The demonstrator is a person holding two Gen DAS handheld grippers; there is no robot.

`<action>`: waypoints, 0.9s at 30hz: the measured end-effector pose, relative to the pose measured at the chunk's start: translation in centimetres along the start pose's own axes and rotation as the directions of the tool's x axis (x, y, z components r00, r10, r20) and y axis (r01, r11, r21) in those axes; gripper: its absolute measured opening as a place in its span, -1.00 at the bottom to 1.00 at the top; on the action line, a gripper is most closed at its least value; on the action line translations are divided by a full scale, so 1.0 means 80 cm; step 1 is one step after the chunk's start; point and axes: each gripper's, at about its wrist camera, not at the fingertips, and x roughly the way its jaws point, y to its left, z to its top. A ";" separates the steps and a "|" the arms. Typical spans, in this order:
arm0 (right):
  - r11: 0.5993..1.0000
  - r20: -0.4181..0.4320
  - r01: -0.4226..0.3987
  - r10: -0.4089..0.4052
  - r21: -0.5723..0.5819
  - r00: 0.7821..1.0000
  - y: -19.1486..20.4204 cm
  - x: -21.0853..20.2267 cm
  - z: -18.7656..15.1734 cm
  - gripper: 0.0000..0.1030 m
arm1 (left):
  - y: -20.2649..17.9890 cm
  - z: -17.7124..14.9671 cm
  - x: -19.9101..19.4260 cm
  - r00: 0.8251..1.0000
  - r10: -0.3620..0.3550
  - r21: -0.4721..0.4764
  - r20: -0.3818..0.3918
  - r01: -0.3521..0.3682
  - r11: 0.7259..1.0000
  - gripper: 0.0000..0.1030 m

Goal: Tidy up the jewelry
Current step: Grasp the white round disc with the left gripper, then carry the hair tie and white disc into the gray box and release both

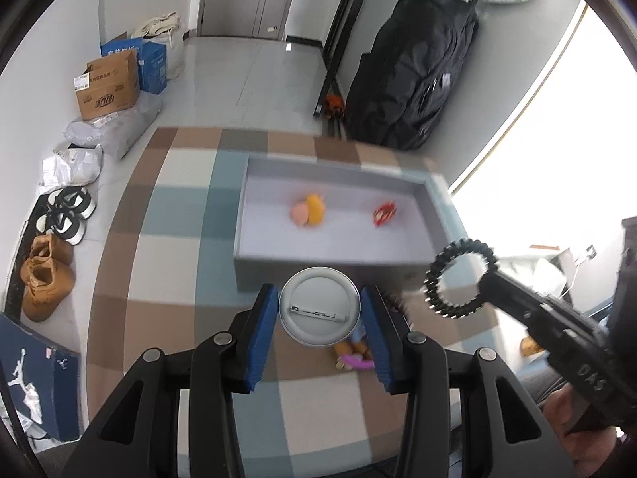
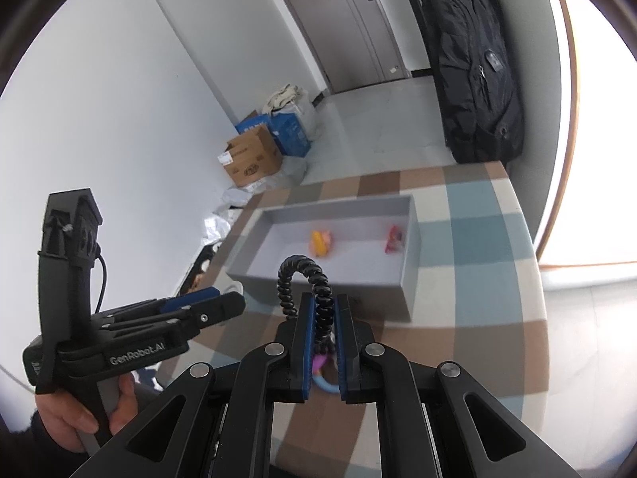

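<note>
My left gripper [image 1: 319, 306] is shut on a round white pin badge [image 1: 320, 306], its back and pin facing me, held above the checked table. My right gripper [image 2: 323, 310] is shut on a black studded bracelet [image 2: 306, 286]; the bracelet also shows in the left wrist view [image 1: 460, 279] at the right. A grey tray [image 1: 243, 215] lies just beyond both grippers, holding a yellow and pink piece [image 1: 308, 209] and a red piece [image 1: 385, 212]. Several small colourful pieces [image 1: 354, 352] lie on the table under the left gripper.
The checked tablecloth [image 1: 167, 239] covers the table. On the floor at left are cardboard boxes [image 1: 107, 83], bags and shoes [image 1: 45, 279]. A black backpack [image 1: 418, 67] hangs beyond the table's far right corner. A bright window is at the right.
</note>
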 end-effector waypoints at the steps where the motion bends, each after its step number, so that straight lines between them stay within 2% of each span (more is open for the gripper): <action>1: 1.000 0.006 -0.002 0.002 0.003 1.000 0.000 0.001 0.005 -0.83 | 0.000 0.005 -0.002 1.000 -0.012 -0.008 0.011 0.012 1.000 -0.27; 8: 1.000 0.008 0.003 -0.003 0.009 1.000 -0.006 0.018 0.029 -0.83 | -0.002 0.027 -0.005 0.998 -0.041 -0.036 0.038 0.042 0.998 -0.27; 14: 1.000 -0.016 0.011 -0.010 0.004 1.000 -0.013 0.045 0.047 -0.83 | -0.004 0.056 0.020 0.998 -0.064 -0.041 0.017 0.065 0.997 -0.27; 18: 1.000 -0.023 0.021 -0.020 0.020 1.000 -0.020 0.056 0.055 -0.83 | -0.002 0.071 0.036 0.999 -0.051 -0.038 0.011 0.051 0.998 -0.27; 27: 0.999 -0.051 0.035 -0.034 0.031 0.998 -0.031 0.079 0.065 -0.83 | 0.005 0.079 0.062 0.996 -0.074 -0.071 -0.043 0.071 0.995 -0.27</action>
